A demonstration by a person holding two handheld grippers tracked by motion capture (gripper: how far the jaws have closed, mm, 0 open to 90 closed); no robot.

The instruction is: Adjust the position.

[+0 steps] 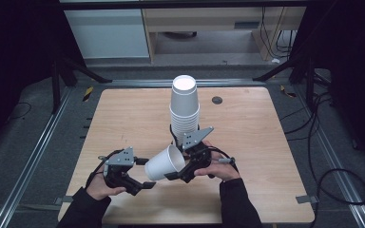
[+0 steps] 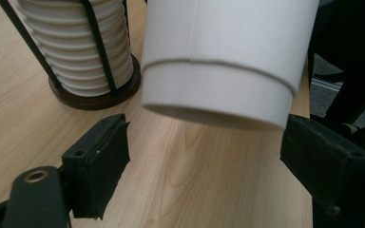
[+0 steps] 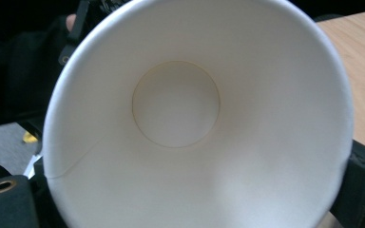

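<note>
The right gripper [image 1: 183,172] has its jaws clamped on the rim of a single paper cup [image 1: 164,163], held tipped on its side above the counter [image 1: 247,128], clear of the cup stack [image 1: 185,107] in its holder. The left gripper [image 1: 140,186], jaws apart, waits just beside the cup's base; I judge the handover has yet to happen.

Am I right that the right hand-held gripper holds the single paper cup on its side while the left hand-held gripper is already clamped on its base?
Not quite. The left hand-held gripper is open, its jaws apart and clear of the paper cup, as the left gripper view shows. The right hand-held gripper does hold the cup on its side.
</note>
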